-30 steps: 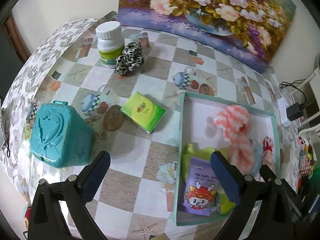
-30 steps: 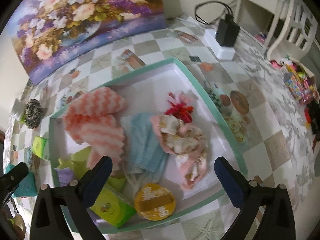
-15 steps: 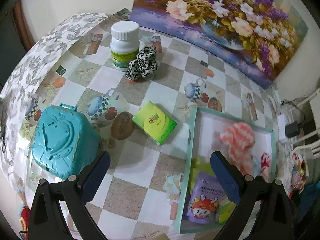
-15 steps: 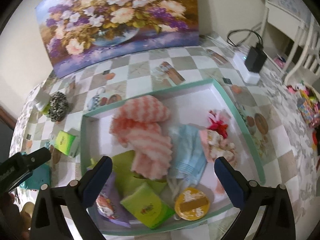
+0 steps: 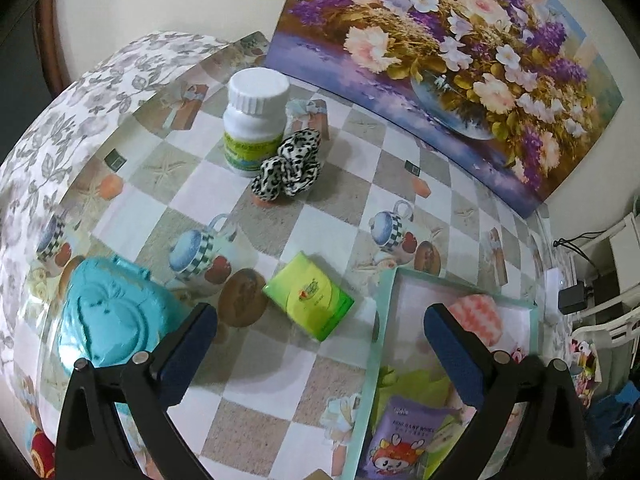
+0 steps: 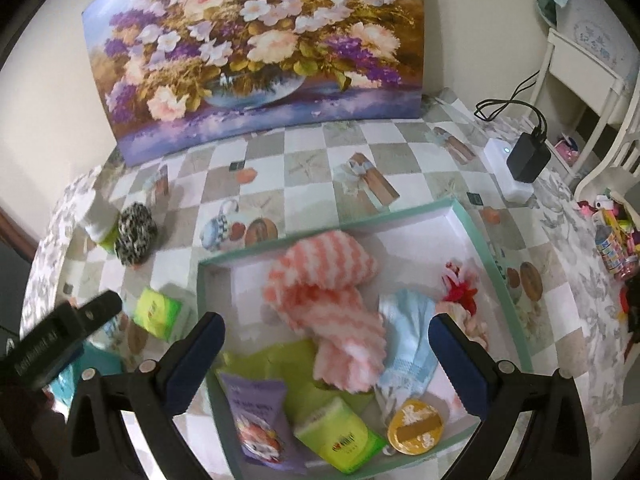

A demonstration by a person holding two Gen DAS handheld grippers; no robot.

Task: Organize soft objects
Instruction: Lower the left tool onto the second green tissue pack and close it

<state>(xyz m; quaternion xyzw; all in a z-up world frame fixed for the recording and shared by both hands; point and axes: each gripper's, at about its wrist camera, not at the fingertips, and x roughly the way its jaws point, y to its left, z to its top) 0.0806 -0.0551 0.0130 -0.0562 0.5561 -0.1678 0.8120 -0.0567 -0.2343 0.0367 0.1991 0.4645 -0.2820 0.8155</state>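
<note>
Both grippers are hanging above the checkered table (image 5: pixel 352 200), empty, jaws spread wide on each. The left gripper (image 5: pixel 320 344) is pointing down at the green tissue pack (image 5: pixel 309 295), which is lying flat on the cloth just beside the teal-rimmed tray (image 5: pixel 386 300); it looks like the next soft thing due for collection, being the nearest loose one. Farther back the leopard-print scrunchie (image 5: pixel 288 168) is sitting against the white pill bottle (image 5: pixel 256 120), touching it, also outside the tray. The teal plastic case (image 5: pixel 108 320) is hard and probably staying put.

The right gripper (image 6: pixel 326 354) is hovering over the tray (image 6: pixel 472 224), where the sorted things are piling up: pink striped cloth (image 6: pixel 324 300), blue cloth (image 6: pixel 412 332), purple wipes pouch (image 6: pixel 256 420), a second green tissue pack (image 6: pixel 340 440), a round yellow tin (image 6: pixel 416 426), a red-and-pink fabric piece (image 6: pixel 460 292) at the far side. Gathering them in one walled box is keeping the soft goods together.

Against a second ago: both cameras are sitting higher and farther back. The left view is taking in more of the painting (image 5: pixel 440 48) and showing the bottle larger, with less of the tray. The right view is now showing the scrunchie, the loose pack and the left gripper's body at its edge. No object has shifted.
</note>
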